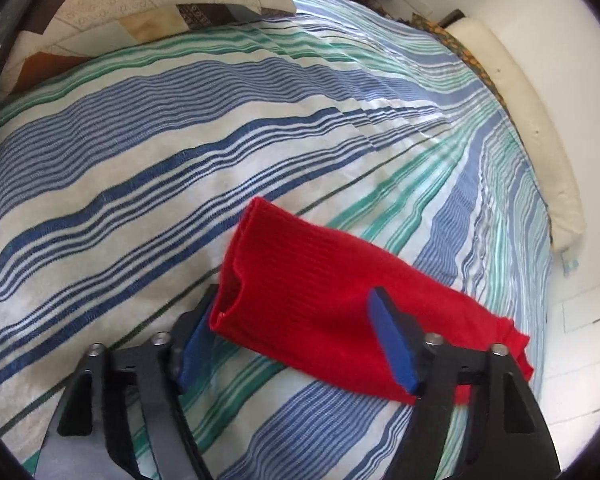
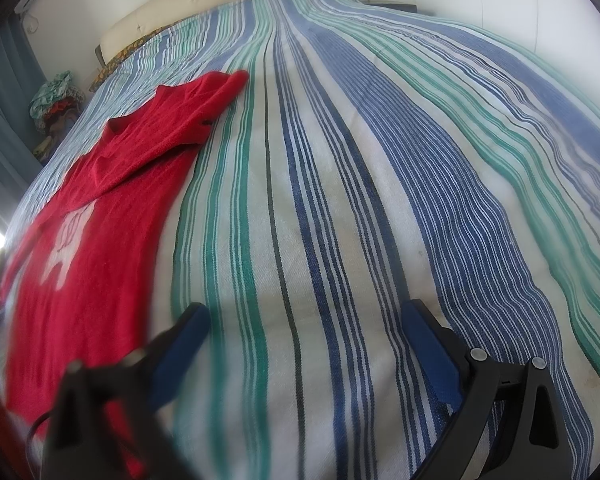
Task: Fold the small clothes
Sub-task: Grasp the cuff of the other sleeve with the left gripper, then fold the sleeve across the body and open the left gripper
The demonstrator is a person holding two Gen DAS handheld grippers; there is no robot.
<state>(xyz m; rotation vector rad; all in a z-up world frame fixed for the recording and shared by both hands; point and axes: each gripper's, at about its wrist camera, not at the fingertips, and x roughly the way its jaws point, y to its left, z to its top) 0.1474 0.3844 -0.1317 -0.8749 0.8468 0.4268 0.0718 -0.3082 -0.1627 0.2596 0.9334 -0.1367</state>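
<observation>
Being carried between the half-closed left tongs (image 1: 296,340), the sleeve (image 1: 300,280) of the red sweater (image 2: 96,216) lying on the striped bed (image 2: 340,200) is only loosely bracketed and could slip free, while the right tongs (image 2: 304,344) are being held released.

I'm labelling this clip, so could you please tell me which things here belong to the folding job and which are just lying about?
Job:
red sweater, its sleeve between the left gripper fingers
right gripper, open over the striped bedspread

Lying about:
patchwork pillow
clothes heap
</observation>
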